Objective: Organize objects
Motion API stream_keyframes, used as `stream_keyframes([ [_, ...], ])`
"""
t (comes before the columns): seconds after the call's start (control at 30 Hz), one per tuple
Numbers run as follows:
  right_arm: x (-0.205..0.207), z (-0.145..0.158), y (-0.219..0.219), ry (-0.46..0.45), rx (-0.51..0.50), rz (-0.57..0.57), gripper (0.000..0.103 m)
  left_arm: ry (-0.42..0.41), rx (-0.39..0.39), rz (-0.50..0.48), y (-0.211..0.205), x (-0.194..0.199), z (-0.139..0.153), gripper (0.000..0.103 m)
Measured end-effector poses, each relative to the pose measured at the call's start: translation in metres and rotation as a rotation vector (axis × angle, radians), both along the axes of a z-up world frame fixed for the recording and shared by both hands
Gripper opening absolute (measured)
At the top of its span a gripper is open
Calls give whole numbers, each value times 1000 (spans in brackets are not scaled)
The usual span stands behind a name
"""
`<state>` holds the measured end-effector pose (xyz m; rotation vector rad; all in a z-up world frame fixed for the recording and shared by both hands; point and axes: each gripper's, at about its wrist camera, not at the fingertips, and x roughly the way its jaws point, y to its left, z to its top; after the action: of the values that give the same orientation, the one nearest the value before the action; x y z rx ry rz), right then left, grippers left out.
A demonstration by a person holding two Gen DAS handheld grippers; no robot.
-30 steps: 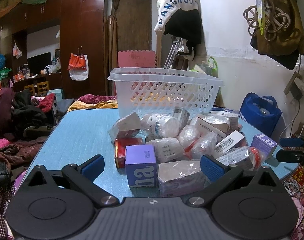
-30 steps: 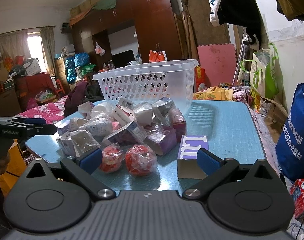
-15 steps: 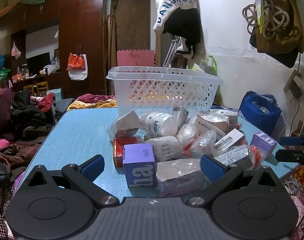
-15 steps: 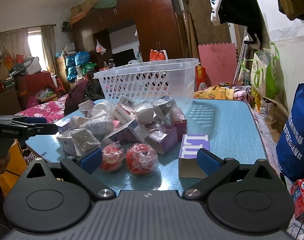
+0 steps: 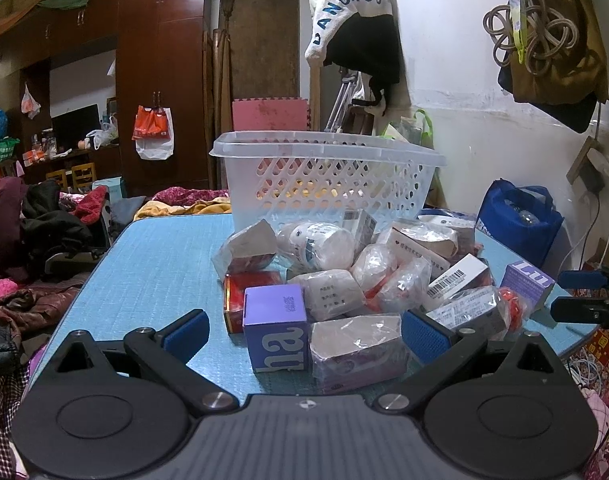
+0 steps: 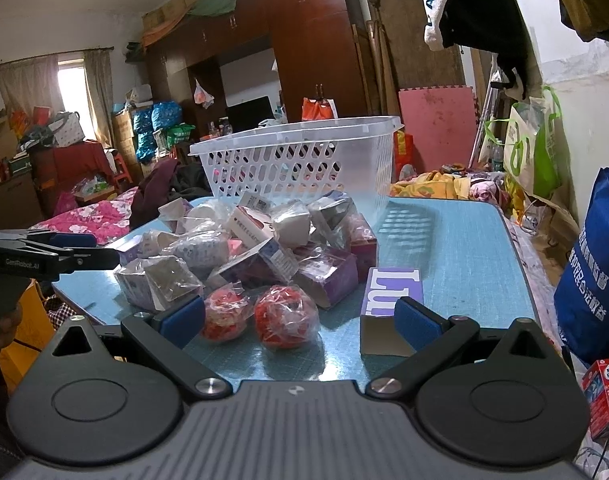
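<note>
A heap of small boxes and plastic-wrapped packets lies on a blue table [image 5: 156, 264], in front of a clear white lattice basket [image 5: 324, 176]. My left gripper [image 5: 304, 330] stands open at the near edge, with a purple cube box [image 5: 274, 332] and a wrapped purple packet [image 5: 356, 348] between its fingers, untouched. My right gripper [image 6: 300, 316] is open too, low at its own side of the pile. Two red wrapped balls [image 6: 286, 316] lie between its fingers, and a purple flat box [image 6: 390, 300] sits by its right finger. The basket [image 6: 300, 160] stands behind the heap.
Each gripper shows at the edge of the other's view: the right gripper [image 5: 588, 296] and the left gripper [image 6: 48, 252]. A blue bag [image 6: 592, 264] stands off the table's right side. Clothes and bedding surround the table [image 6: 456, 248]; a wardrobe stands behind.
Both grippers have crept slightly closer to the pile and dipped a little. Nothing was grasped and no object has shifted.
</note>
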<state>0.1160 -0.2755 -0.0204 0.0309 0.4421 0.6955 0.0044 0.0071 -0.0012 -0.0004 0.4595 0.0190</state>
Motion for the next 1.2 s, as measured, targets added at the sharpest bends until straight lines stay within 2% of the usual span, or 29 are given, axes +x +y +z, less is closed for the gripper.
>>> stream_keyframes([
  [0.3,0,-1,0,1,30,-4,103,8,-1,-15,-3,2,-3,103],
  [0.37,-4,-2,-2,-88,52,-29,103,-49,10,-4,-4,0,-5,103],
  [0.43,-11,-5,-2,-215,49,-132,103,-105,35,34,-6,0,-11,103],
  [0.47,-12,-7,-1,-240,30,-154,103,-110,41,39,-6,2,-15,103],
  [0.5,-11,-9,0,-233,0,-163,103,-98,32,34,-5,4,-20,103],
  [0.57,-4,-12,-3,-142,-17,-131,103,-97,15,2,-4,3,-29,103],
  [0.67,2,-18,-16,-44,79,-113,103,-97,-3,-51,-9,-5,-32,103],
  [0.7,3,-20,-18,-29,74,-110,103,-93,-14,-77,-11,-6,-33,103],
  [0.9,6,-30,-7,-24,19,-109,103,-28,-11,-107,-26,7,-50,102],
  [1.03,10,-32,-8,-37,31,-126,102,-63,-23,-84,-23,9,-54,98],
  [1.1,10,-34,-7,-41,13,-131,97,-78,-31,-75,-19,9,-56,93],
  [1.2,11,-37,-8,-48,19,-143,87,-80,-53,-88,-14,11,-58,92],
])
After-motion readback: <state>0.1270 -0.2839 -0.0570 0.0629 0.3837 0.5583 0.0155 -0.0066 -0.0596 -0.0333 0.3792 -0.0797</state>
